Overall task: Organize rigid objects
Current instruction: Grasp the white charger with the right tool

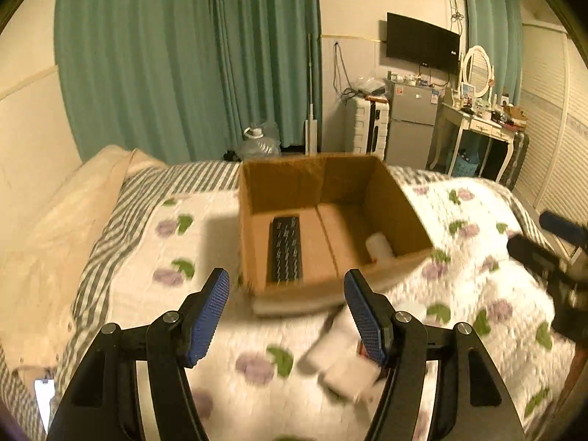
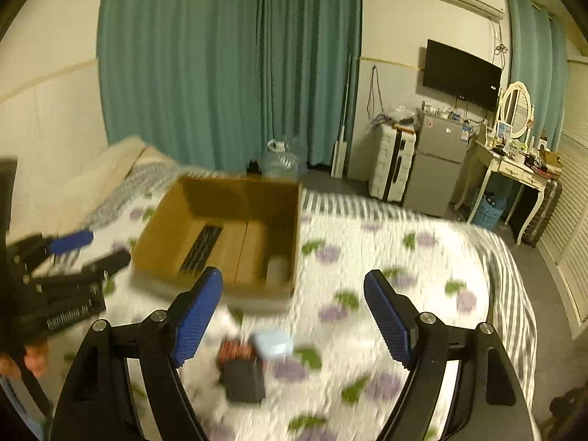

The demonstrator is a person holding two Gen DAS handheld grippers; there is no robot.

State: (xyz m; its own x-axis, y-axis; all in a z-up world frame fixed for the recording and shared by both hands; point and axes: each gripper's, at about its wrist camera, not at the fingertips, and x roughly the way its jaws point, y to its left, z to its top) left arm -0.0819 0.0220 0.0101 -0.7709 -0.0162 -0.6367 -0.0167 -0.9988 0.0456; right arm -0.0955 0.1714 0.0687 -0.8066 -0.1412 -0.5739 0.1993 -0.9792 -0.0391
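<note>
An open cardboard box (image 1: 393, 198) (image 2: 172, 205) stands on the bed. Inside it lie a black keyboard-like slab (image 1: 285, 248) (image 2: 202, 248) and a white bottle (image 1: 379, 246) (image 2: 277, 270). My left gripper (image 1: 286, 312) is open and empty, just short of the box's near wall. White blurred objects (image 1: 341, 364) lie on the quilt by its right finger. My right gripper (image 2: 294, 316) is open and empty above a black box with an orange end (image 2: 240, 371) and a pale blue lidded object (image 2: 273, 343). Each gripper shows in the other's view (image 2: 70, 264) (image 1: 551, 253).
The floral quilt (image 2: 386, 294) covers the bed; pillows (image 1: 55, 228) lie at the left. Beyond the bed are green curtains (image 1: 183, 55), a water jug (image 1: 257, 143), a suitcase (image 2: 391, 161), a small fridge (image 2: 437, 161) and a dressing table (image 2: 514, 169).
</note>
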